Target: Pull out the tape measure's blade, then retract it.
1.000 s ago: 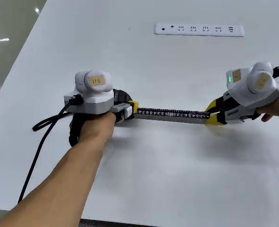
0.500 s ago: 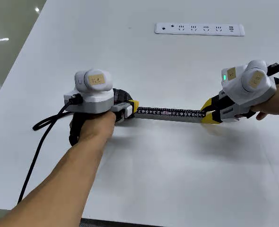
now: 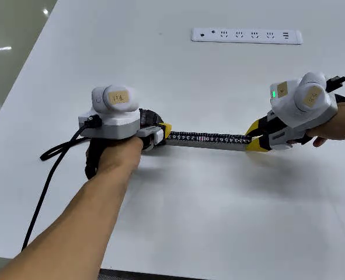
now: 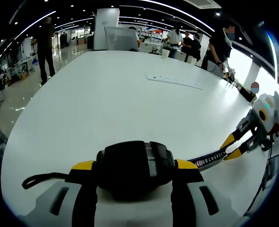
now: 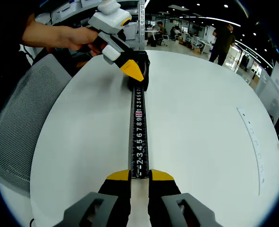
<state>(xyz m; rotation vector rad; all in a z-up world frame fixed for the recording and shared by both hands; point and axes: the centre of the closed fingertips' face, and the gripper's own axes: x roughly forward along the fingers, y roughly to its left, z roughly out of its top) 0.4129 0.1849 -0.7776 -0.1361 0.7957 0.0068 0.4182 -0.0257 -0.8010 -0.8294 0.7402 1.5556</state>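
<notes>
The tape measure (image 4: 134, 168) is clamped in the left tongs (image 3: 156, 135), low over the tabletop (image 3: 219, 204). The tip of the drawn-out blade (image 5: 139, 127) is pinched in the closed right tongs (image 5: 139, 176). It is best kept straight and fed back slowly.

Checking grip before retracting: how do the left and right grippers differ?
The left gripper is shut on the tape measure's black case; the right gripper is shut on the blade near its end. The left gripper's jaws stand wide apart, the right gripper's nearly together. Both have yellow tips and face each other.
</notes>
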